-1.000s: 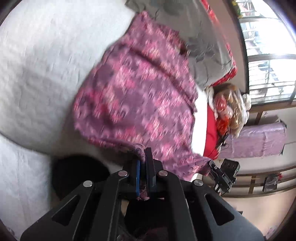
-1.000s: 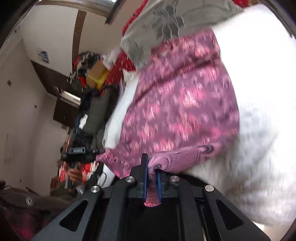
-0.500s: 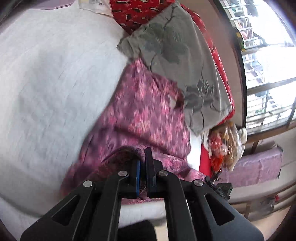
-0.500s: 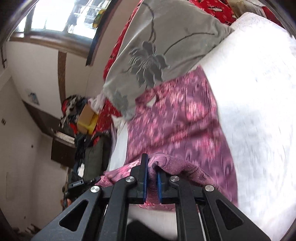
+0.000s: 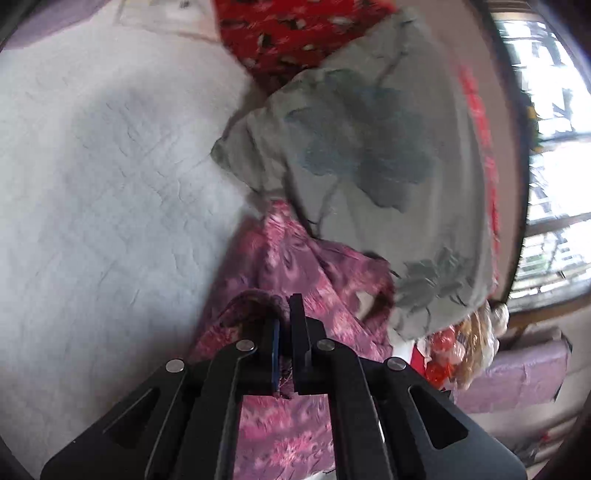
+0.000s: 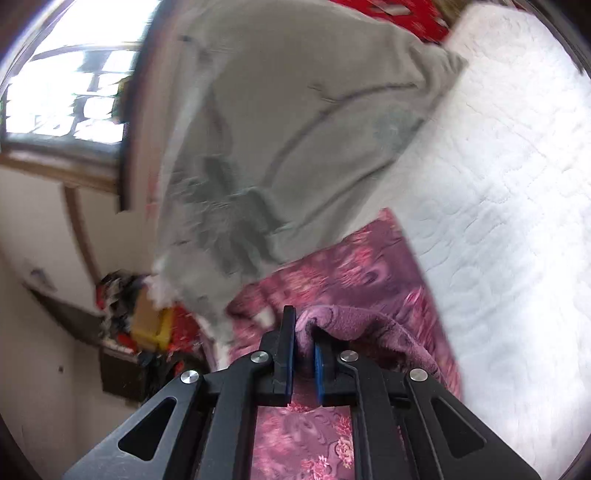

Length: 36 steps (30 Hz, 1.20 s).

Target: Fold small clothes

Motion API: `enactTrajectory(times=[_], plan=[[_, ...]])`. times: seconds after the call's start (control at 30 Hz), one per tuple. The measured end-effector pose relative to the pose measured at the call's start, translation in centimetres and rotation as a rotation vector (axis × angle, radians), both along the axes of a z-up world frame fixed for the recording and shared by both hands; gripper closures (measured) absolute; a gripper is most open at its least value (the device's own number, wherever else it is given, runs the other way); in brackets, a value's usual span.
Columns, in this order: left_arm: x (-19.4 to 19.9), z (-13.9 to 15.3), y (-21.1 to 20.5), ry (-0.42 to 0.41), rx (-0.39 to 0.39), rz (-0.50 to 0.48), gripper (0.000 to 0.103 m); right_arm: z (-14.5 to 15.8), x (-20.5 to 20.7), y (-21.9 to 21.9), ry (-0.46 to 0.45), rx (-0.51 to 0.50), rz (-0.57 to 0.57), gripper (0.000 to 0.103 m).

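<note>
- white quilted bed (image 5: 110, 192) fills most of both views; a window (image 5: 546, 155) stands bright at the edge of the room, with clutter on a shelf below it.
- pink garment (image 5: 295, 266), patterned in pink and purple, lies on the bed near its edge, its near part lifted and doubled over the flat part.
- grey cloth (image 5: 369, 147) with a dark flower print lies beyond the garment and overlaps its far edge; a red cloth (image 5: 295, 33) shows behind it.
- left claw (image 5: 285, 332): clenched, fingers nearly together, with a thin hem of the garment pinched between them; a frayed bit of fabric hangs out below the pads.
- right claw (image 6: 303, 332): a narrow gap between the blue pads, and the jaws are opening; a thick rolled fold of the garment (image 6: 351, 280) sits in the gap, touching the left pad. whether the right pad touches it i cannot tell.
- from the right claw the fold curves away to the right and drapes down onto the flat part of the garment.
- both views are blurred, so finer detail of the print and the shelf items cannot be made out.
</note>
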State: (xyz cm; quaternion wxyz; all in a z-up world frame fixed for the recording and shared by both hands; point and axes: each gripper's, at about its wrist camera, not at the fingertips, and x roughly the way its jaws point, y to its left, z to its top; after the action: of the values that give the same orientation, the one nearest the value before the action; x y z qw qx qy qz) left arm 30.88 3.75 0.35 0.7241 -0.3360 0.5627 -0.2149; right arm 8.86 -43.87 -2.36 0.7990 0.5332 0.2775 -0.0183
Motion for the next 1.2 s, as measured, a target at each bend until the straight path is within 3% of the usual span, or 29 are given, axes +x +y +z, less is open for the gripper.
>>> enactTrajectory(times=[0.07, 0.17, 0.27, 0.4, 0.5, 0.57, 0.67, 0.8, 0.9, 0.97, 1.03, 1.13, 1.2], plan=[[1.2, -0.4, -0.4, 0.036, -0.024, 0.003, 0.1, -0.3, 1.3, -0.4, 0.04, 0.019, -0.002, 0.089], [2.2, 0.4, -0.4, 0.033, -0.081, 0.008, 0.1, 0.8, 2.3, -1.3, 0.001, 0.053, -0.006, 0.089], [2.4, 1.1, 0.0, 0.041, -0.143, 0.02, 0.099, 1.2, 2.1, -2.5, -0.026, 0.117, -0.067, 0.079], [2.3, 1.6, 1.5, 0.032, -0.137, 0.041, 0.091, 1.1, 0.4, -3.1, -0.063, 0.114, -0.163, 0.064], [2.5, 1.6, 3.6, 0.034, -0.143, 0.114, 0.08, 0.9, -2.1, -4.0, -0.108, 0.118, -0.26, 0.059], [2.5, 1.5, 4.3, 0.032, -0.127, 0.111, 0.078, 1.0, -3.2, -4.2, -0.117, 0.097, -0.283, 0.056], [1.4, 1.6, 2.5, -0.026, -0.016, -0.074, 0.078, 1.5, -2.2, -2.7, -0.02, -0.034, -0.138, 0.056], [-1.3, 0.3, -2.0, -0.077, 0.102, -0.348, 0.076, 1.2, 0.6, 0.9, 0.039, -0.134, 0.064, 0.056], [-1.5, -1.0, -5.4, -0.061, 0.193, -0.421, 0.076, -0.1, 3.8, 2.5, 0.124, -0.142, 0.123, 0.056], [-0.1, -0.7, -7.6, -0.089, 0.282, -0.388, 0.076, 0.4, 5.2, 2.6, 0.1, -0.157, 0.095, 0.056], [1.8, 0.5, -8.1, -0.118, 0.317, -0.3, 0.079, 1.9, 6.2, 1.8, 0.014, -0.117, 0.041, 0.056], [4.3, 3.2, -5.7, -0.149, 0.235, -0.112, 0.079, 4.3, 5.5, 0.2, -0.064, -0.139, -0.067, 0.056], [4.7, 3.7, -4.0, -0.158, 0.209, -0.076, 0.079, 5.2, 4.5, -0.9, -0.031, -0.205, -0.091, 0.053]])
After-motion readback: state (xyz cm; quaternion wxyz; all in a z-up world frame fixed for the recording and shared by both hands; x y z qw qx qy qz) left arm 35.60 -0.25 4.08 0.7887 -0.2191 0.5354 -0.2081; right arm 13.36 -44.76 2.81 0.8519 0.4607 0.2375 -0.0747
